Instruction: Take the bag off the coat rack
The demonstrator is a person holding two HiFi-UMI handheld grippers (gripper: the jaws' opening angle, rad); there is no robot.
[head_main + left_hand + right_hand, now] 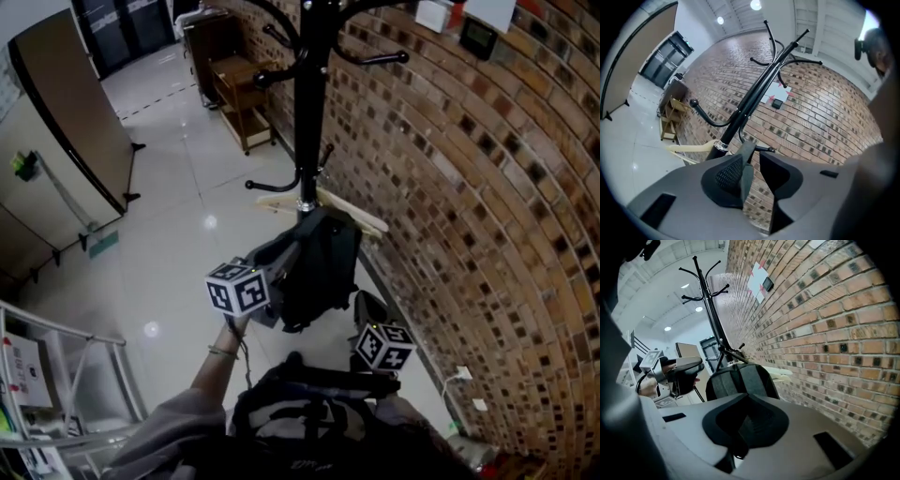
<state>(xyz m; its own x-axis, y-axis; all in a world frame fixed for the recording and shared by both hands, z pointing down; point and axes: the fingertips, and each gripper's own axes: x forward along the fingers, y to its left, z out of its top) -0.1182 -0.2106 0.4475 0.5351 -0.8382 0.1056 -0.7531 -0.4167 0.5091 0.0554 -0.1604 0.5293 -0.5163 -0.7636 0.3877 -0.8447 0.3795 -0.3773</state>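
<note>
- The bag, a dark backpack with grey panels, hangs low on the black coat rack at the centre of the head view, beside the brick wall.
- Left gripper: jaws apart, with a grey strap against one pad.
- Right gripper: jaws clamped on the bag's grey fabric.

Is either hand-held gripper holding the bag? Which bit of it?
Nothing is gripped. The left hand-held gripper has its jaws apart, a grey strap loose between them. The right hand-held gripper is shut, short of the bag.
</note>
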